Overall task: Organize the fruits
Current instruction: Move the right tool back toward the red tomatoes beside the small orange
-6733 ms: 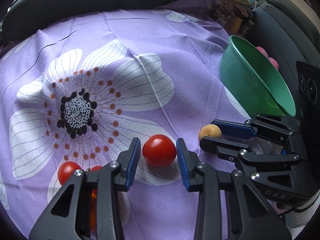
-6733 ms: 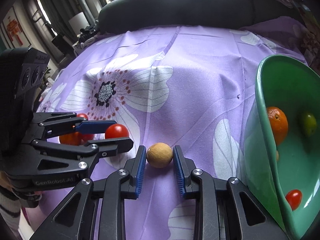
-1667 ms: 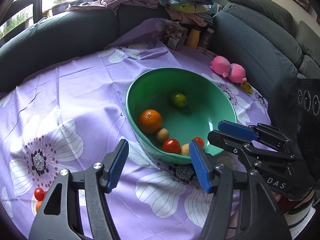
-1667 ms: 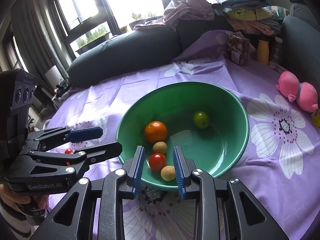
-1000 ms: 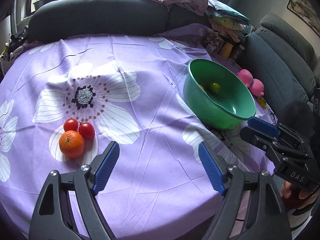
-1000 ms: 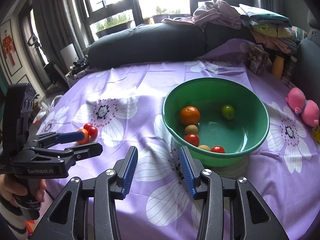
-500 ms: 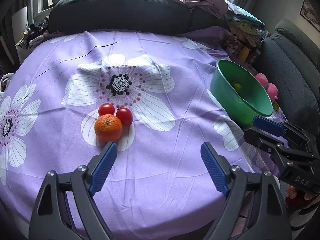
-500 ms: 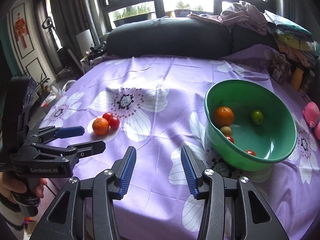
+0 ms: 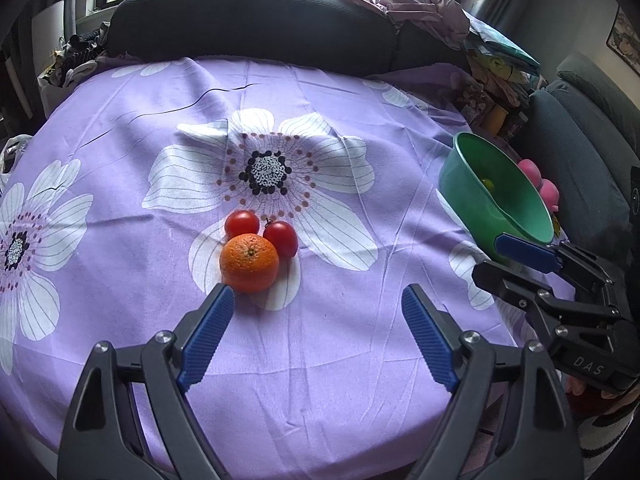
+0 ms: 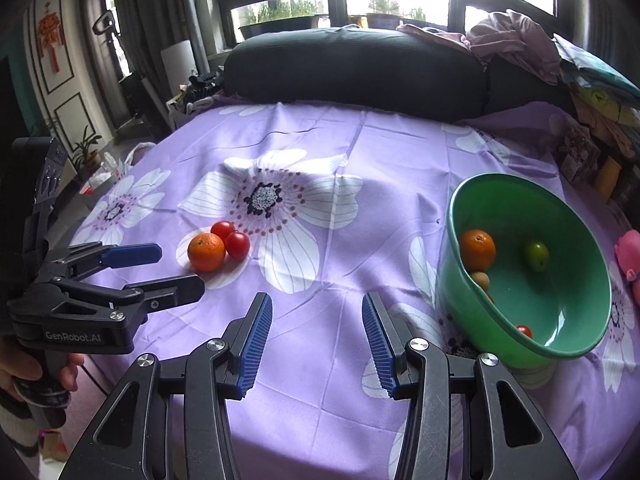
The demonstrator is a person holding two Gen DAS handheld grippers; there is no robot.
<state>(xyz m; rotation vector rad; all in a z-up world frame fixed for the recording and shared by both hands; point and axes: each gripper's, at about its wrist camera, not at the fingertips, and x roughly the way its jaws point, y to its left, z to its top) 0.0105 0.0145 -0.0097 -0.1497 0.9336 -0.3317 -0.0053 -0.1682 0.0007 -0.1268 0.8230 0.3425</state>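
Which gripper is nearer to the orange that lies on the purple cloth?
Left. The left gripper is just short of the orange, one blue pad beside it. The right gripper is farther off, toward the green bowl.

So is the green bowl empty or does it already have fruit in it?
Not empty. The green bowl holds an orange, a green fruit, a tan fruit and a partly hidden tomato.

Orange (image 9: 249, 263) before tomatoes (image 9: 241, 223), bowl (image 9: 516, 216) right

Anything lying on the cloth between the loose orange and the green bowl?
Nothing but bare purple cloth. The right wrist view shows the stretch from the orange, past a tomato touching it, to the bowl.
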